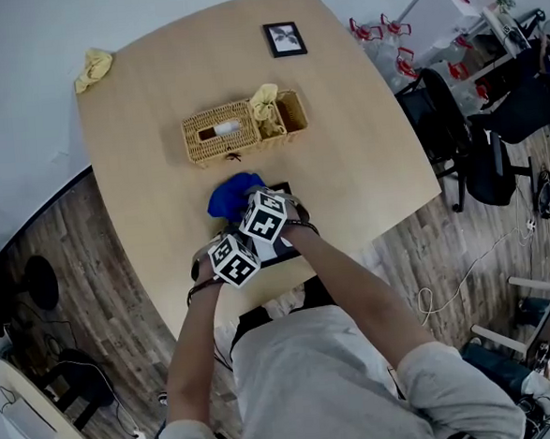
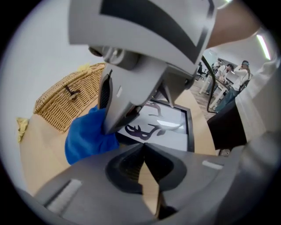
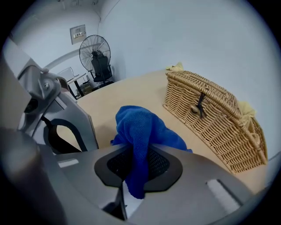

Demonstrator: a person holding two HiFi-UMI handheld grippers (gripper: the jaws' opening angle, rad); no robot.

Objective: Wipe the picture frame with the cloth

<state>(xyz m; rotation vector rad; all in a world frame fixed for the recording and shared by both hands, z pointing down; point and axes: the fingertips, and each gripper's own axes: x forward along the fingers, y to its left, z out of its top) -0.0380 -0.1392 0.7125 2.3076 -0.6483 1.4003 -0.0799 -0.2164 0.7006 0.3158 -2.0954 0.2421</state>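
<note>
Blue cloth (image 3: 139, 127) is pinched between the jaws of the right gripper (image 3: 137, 158). A single fold runs down through them and the rest is bunched in front. In the left gripper view this bundle is seen against the basket-side corner of the picture frame (image 2: 169, 132). The frame lies flat on the table (image 1: 365, 161) near the person's edge, deer print upward, just short of the wicker basket (image 1: 241, 130). The left gripper (image 2: 142, 147) is held with its jaws brought together and nothing between them, just at the frame's near rim; whether it actually presses there cannot be told. The wipe is judged to be barely begun, since most of the glass is uncovered. For a good stroke, the right gripper should be kept low and tilted so that fabric, not jaw tips, meets the glass. The cloth should be drawn from the covered corner across to the far side in overlapping passes, with the black border included. Pressure is best kept light: the frame is likely to slide on the smooth wood, and a cloth held by one narrow fold may be dragged out. The closed left gripper could be set against the rim as a stop. A smaller frame (image 1: 285, 39) and a yellow rag (image 1: 92, 67) lie well apart at the far end and need not be touched.
</note>
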